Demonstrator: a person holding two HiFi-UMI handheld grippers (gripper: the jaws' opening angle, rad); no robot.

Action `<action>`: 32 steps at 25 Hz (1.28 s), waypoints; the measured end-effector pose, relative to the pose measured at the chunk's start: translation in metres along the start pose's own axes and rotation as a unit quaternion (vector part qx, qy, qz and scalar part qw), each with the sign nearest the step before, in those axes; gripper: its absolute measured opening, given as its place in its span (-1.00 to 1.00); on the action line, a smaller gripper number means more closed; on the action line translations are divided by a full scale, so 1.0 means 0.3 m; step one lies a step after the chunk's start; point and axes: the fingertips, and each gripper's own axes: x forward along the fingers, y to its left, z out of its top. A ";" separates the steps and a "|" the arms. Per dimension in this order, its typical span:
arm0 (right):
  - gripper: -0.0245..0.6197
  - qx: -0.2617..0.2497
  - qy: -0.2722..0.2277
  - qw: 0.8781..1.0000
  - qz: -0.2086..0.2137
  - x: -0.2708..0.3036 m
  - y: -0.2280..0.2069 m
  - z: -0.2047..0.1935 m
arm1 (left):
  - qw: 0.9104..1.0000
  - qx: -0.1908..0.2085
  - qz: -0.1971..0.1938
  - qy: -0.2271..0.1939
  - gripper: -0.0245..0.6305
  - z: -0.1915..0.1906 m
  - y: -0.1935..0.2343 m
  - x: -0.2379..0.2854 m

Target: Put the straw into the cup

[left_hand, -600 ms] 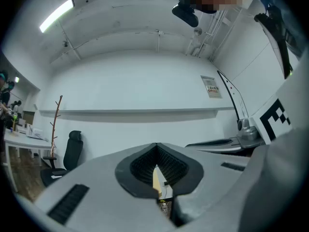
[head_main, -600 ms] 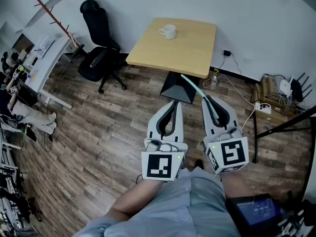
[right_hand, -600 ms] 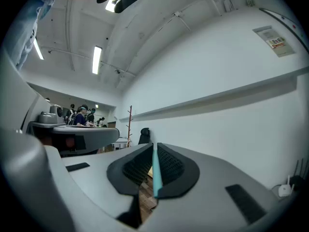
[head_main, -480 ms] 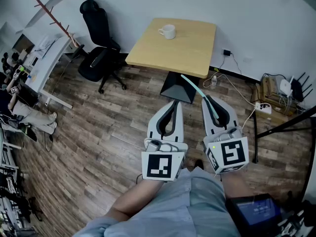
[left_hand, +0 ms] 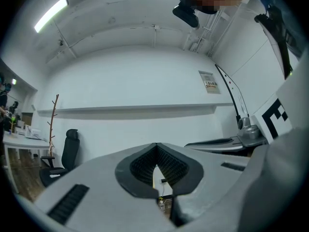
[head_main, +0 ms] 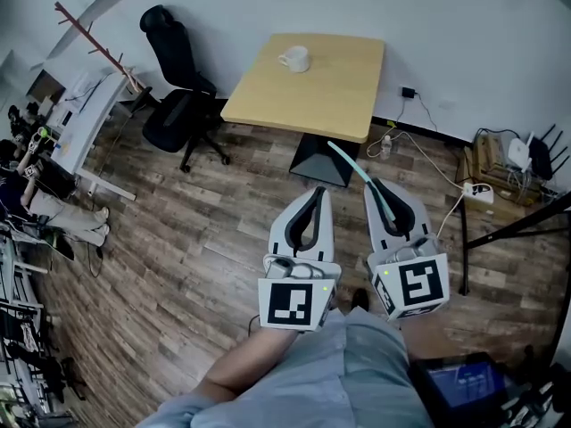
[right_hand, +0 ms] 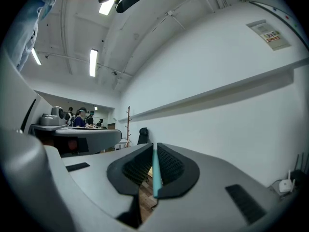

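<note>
A white cup (head_main: 293, 59) stands on the far left part of a light wooden table (head_main: 330, 96). My right gripper (head_main: 375, 183) is shut on a pale teal straw (head_main: 350, 161), which sticks out past the tips toward the table. Seen from the right gripper view, the straw (right_hand: 155, 172) is a thin teal strip pinched between the dark pads. My left gripper (head_main: 318, 191) hangs beside the right one, shut with nothing in it; in the left gripper view its tips (left_hand: 155, 148) meet. Both grippers are over the wooden floor, well short of the table.
A black office chair (head_main: 175, 96) stands left of the table. A white desk (head_main: 82, 114) and a red coat rack (head_main: 94, 41) are at far left. Cables, a power strip (head_main: 475, 195) and a black metal frame (head_main: 517, 226) lie to the right.
The view has shifted slightly; the table and cup sit a little higher and to the left in the head view. Both grippers keep their pose and the straw stays pinched.
</note>
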 end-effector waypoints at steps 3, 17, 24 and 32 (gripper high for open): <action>-0.85 0.016 -0.011 1.000 -0.005 -0.016 -0.072 0.002 | 1.000 0.005 -0.003 0.005 -0.93 -0.009 -0.054 0.037; -0.85 0.044 0.010 0.999 0.015 0.049 -0.168 -0.090 | 0.999 0.003 0.022 0.030 -0.93 -0.110 -0.047 0.118; -0.85 0.040 0.025 0.998 0.028 0.216 -0.142 -0.123 | 0.999 -0.003 0.020 0.024 -0.93 -0.135 0.089 0.242; -0.85 0.030 0.026 0.999 0.027 0.472 -0.117 -0.114 | 1.000 -0.016 0.023 0.012 -0.93 -0.136 0.310 0.374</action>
